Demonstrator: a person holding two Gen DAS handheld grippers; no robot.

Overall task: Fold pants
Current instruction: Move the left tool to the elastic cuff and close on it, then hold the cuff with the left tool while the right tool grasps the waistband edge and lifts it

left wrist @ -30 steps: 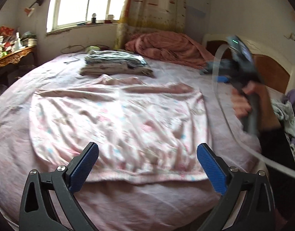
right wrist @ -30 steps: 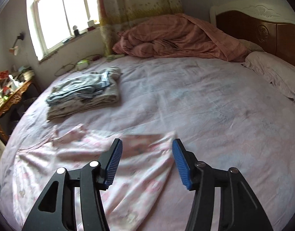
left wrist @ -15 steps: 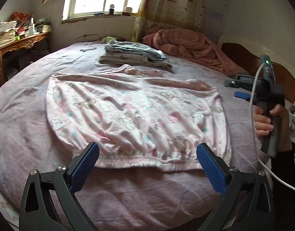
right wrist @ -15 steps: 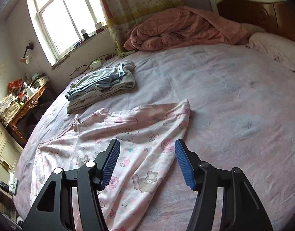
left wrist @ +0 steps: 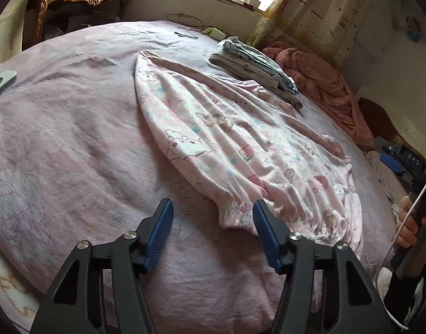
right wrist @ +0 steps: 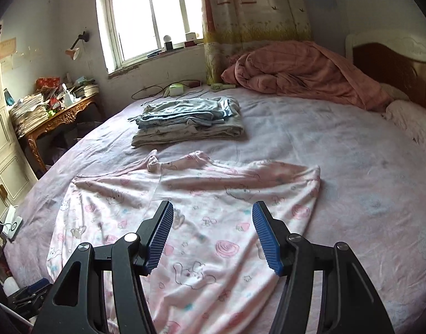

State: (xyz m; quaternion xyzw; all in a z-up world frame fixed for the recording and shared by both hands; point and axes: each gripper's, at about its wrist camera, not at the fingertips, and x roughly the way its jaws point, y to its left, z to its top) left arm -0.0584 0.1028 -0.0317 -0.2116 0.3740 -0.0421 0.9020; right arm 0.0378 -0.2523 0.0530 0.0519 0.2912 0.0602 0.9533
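Note:
Pink patterned pants (left wrist: 227,144) lie spread flat on the pink bed sheet (left wrist: 74,144), with the elastic waistband toward me. My left gripper (left wrist: 213,211) is low over the near left end of that waistband (left wrist: 235,217). Its jaws are closing with the waistband corner between them, and the pads are not pressing on it. The right gripper (right wrist: 213,217) hovers open above the pants (right wrist: 185,183) near their right side, with nothing gripped. In the left wrist view it shows at the right edge (left wrist: 393,164), held by a hand (left wrist: 407,222).
A stack of folded clothes (right wrist: 188,122) sits just beyond the pants. A bunched pink quilt (right wrist: 304,69) lies against the wooden headboard (right wrist: 393,66). A cluttered side table (right wrist: 57,117) stands left of the bed. A white device (left wrist: 1,83) rests near the left edge.
The left gripper swung left and down to the waistband's corner, rolled, and its jaws narrowed. The right gripper drew back, so more of the pants shows beneath it.

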